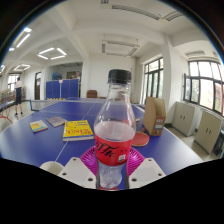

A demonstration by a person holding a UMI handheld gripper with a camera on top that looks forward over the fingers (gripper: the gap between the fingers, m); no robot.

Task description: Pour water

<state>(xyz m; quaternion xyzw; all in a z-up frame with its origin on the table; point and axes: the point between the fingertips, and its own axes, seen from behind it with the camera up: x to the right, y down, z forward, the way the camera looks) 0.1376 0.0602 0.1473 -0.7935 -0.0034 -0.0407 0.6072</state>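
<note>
While the gripper [112, 172] sits low over the blue table [40, 145], its 2 fingers [78, 172] are clamped on a clear plastic bottle [115, 130], magenta pads pressed on both sides of the red label. Bottle upright, black cap [119, 76] on, dead centre between the fingers. White cup [52, 168] rim at 9 o'clock of the bottle base, just beside the left finger. Yellow book [78, 129] at 10 o'clock on the table, 2 smaller books [39, 125] beyond it. Cardboard box [155, 115] at 2 o'clock, with a red paddle [139, 139] lying near its foot. Windows [204, 82] along the right wall
</note>
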